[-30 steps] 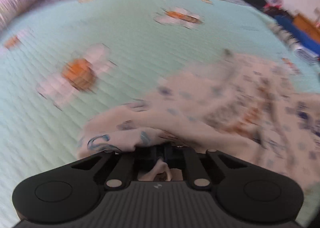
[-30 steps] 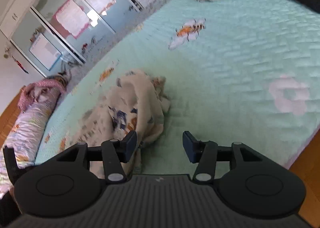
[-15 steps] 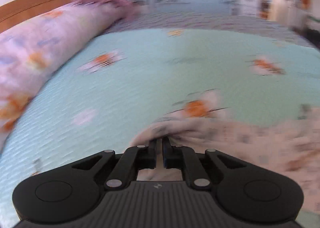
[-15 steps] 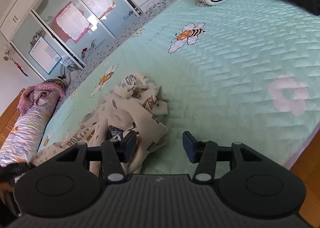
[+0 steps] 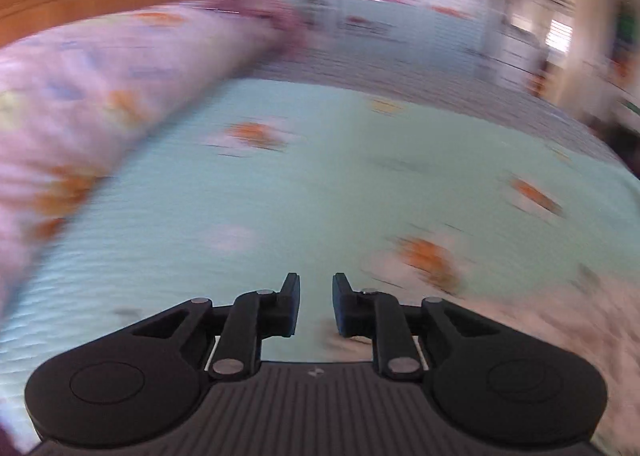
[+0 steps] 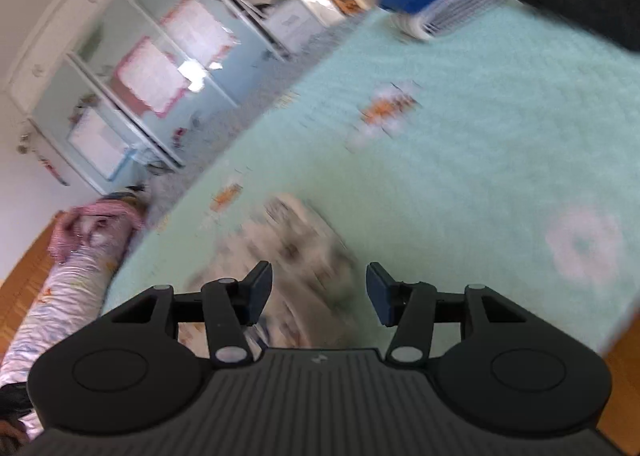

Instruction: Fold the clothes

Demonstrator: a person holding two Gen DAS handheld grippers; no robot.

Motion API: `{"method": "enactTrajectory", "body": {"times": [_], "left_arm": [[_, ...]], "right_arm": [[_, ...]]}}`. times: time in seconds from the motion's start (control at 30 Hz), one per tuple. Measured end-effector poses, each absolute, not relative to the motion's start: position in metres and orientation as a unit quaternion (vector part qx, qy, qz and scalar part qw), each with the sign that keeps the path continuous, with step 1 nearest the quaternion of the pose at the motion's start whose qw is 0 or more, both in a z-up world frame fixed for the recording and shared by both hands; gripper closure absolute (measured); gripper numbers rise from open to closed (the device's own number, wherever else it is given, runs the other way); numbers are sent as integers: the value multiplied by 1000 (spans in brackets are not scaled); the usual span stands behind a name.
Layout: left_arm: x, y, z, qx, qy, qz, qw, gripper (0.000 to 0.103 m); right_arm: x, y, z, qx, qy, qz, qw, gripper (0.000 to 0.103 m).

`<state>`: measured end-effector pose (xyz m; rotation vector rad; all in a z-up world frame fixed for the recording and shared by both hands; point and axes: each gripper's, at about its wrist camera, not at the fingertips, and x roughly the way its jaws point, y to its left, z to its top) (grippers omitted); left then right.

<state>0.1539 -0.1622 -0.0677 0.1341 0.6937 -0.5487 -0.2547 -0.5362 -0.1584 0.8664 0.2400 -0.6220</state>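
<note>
I am at a big bed with a mint green quilt that has little orange bees on it. A long pink flowery pillow roll lies on the far left by the wooden headboard. Far off on the right there is a folded pile, blue on top of stripes, with something dark beside it.

The cream shirt with small prints is the thing I must fold. It sits crumpled on the quilt, near me. In my right view it is just past my fingers and a bit to the left. In my left view only its blurry edge shows low on the right.

My left hand-held gripper is opening and has nothing between its jaws, only quilt behind the gap. My right hand-held gripper is opening too, wide and empty, above the shirt.

What could go wrong? The shirt is still in a lump, so I could grab two layers at once and fold it crooked. Both views are smeared, so I think I cannot find a hem or sleeve yet. If I pinch too deep, I might catch the quilt as well and drag it up.
</note>
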Motion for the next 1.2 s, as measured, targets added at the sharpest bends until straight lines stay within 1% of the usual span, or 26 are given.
{"method": "enactTrajectory", "body": {"times": [0.03,0.07,0.1,0.13,0.23,0.3,0.43,0.5,0.53,0.57,0.6,0.63,0.7,0.8,0.83,0.87,0.9,0.93,0.97,1.03,1.13,1.2], "left_arm": [[147,-184,-72,82,333,-295,892,75],[139,-207,-76,101,329,-324,881,67],[134,-228,-81,119,324,-348,872,62],[130,-249,-86,137,320,-369,862,57],[124,-307,-109,188,324,-396,839,54],[119,-336,-127,212,338,-403,824,53],[99,-349,-149,219,351,-407,814,46],[94,-341,-159,214,359,-403,814,45],[91,-336,-162,211,363,-401,814,45],[89,-331,-165,207,368,-398,815,45],[87,-328,-165,204,369,-398,815,45],[86,-326,-165,201,369,-399,815,45],[84,-322,-164,196,368,-401,815,45],[79,-318,-155,188,357,-406,820,45],[78,-317,-153,184,354,-405,822,45],[79,-315,-151,176,353,-404,825,45],[80,-314,-149,168,351,-403,829,45],[81,-313,-147,160,348,-402,832,45],[83,-311,-145,151,344,-400,836,45],[88,-308,-139,140,338,-401,840,45],[100,-315,-130,153,326,-402,842,45],[112,-324,-126,158,324,-400,843,44]], "right_arm": [[-246,-546,-150,404,117,-278,864,37],[-233,-557,-141,394,124,-258,874,32],[-220,-567,-134,381,131,-242,883,30],[-206,-577,-127,367,139,-227,891,25],[-157,-607,-119,325,180,-213,904,25],[-124,-625,-125,309,216,-206,903,25],[-71,-647,-152,284,288,-212,890,24],[-51,-644,-170,278,326,-210,879,25],[-44,-638,-177,275,340,-196,878,44],[-36,-631,-180,257,355,-181,881,81],[-28,-622,-179,221,363,-180,887,93],[-21,-613,-176,185,368,-179,893,93],[-9,-609,-154,136,343,-193,909,93],[-5,-623,-109,131,274,-230,925,91],[-6,-628,-98,135,259,-235,927,88],[-5,-629,-93,131,264,-235,926,73],[-4,-629,-95,129,282,-234,922,62],[-6,-626,-100,124,302,-240,914,50],[-11,-619,-107,112,317,-254,907,49],[-29,-605,-117,98,317,-270,904,48],[-63,-590,-126,132,293,-272,907,46],[-96,-583,-131,164,251,-293,908,39]]}}
